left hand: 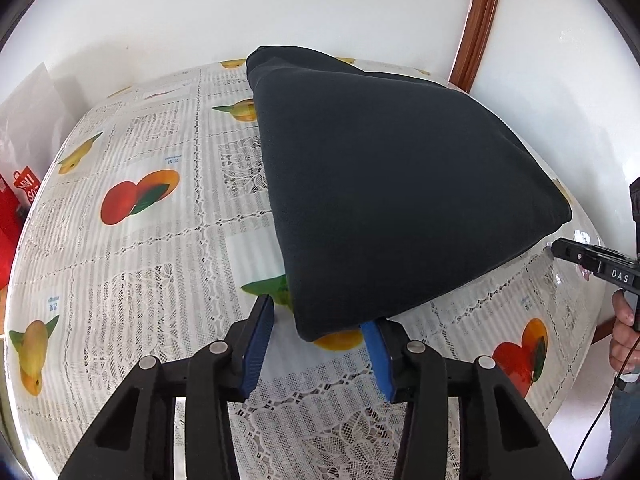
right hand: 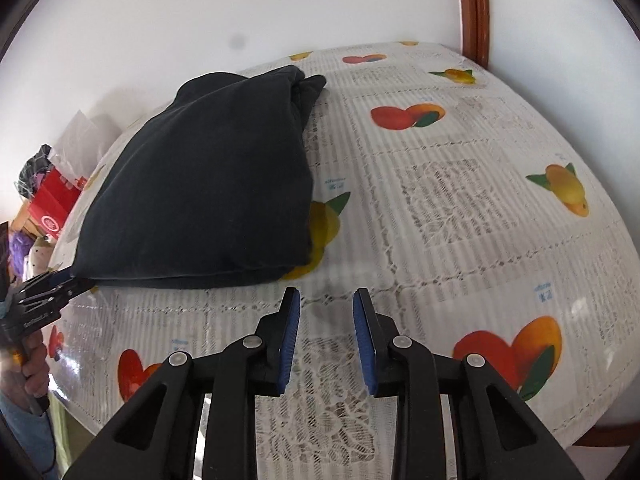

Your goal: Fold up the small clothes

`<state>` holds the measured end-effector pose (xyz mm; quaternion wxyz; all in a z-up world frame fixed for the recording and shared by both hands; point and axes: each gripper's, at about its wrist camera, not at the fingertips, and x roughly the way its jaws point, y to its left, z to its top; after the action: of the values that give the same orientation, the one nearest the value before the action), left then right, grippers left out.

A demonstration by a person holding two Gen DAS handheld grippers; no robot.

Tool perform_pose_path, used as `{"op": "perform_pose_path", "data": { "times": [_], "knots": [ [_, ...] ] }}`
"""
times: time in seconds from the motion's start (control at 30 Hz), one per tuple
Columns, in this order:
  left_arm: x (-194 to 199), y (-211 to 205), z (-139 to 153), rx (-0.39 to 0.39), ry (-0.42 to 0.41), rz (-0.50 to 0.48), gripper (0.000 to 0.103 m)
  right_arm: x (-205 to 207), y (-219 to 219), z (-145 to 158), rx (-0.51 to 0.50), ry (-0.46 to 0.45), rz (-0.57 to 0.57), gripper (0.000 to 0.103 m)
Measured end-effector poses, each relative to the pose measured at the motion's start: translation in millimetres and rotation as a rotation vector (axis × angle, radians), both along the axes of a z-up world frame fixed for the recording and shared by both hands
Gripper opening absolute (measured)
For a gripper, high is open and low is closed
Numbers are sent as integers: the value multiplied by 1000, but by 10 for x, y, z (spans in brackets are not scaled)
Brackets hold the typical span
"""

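Observation:
A dark folded garment [left hand: 384, 184] lies on the table under a fruit-print lace tablecloth [left hand: 152, 264]. My left gripper [left hand: 318, 316] is open at the garment's near corner. That corner sits between the blue pads [left hand: 258, 344]; the right pad is partly under the cloth edge and the left pad stands clear of it. The right wrist view shows the same garment [right hand: 208, 192] and the left gripper [right hand: 60, 282] at its near left corner. My right gripper [right hand: 326, 300] is open over bare tablecloth [right hand: 440, 200], just in front of the garment's near right corner, with nothing between its pads.
The right gripper [left hand: 580, 256] and the hand holding it [left hand: 622, 340] show at the right table edge. A white wall runs along the table's far side, with a wooden frame [left hand: 476, 20] behind. Red boxes and clutter [right hand: 48, 204] stand beyond the left table edge.

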<state>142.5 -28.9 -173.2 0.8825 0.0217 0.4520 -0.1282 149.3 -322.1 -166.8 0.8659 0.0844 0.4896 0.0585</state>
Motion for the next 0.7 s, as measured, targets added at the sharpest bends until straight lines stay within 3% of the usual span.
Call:
{"op": "perform_pose_path", "data": {
  "times": [0.23, 0.27, 0.3, 0.57, 0.7],
  "knots": [
    [9, -2, 7, -27, -2, -17, 22, 174, 226, -52, 43, -57, 19, 27],
    [12, 11, 8, -30, -1, -17, 21, 220, 265, -53, 43, -64, 23, 18],
    [18, 26, 8, -30, -1, -13, 21, 267, 304, -53, 45, -66, 34, 17],
    [252, 238, 37, -31, 29, 104, 21, 842, 569, -60, 68, -48, 46, 17],
    [223, 352, 84, -69, 58, 144, 21, 838, 648, -28, 52, -35, 56, 18]
  ]
}}
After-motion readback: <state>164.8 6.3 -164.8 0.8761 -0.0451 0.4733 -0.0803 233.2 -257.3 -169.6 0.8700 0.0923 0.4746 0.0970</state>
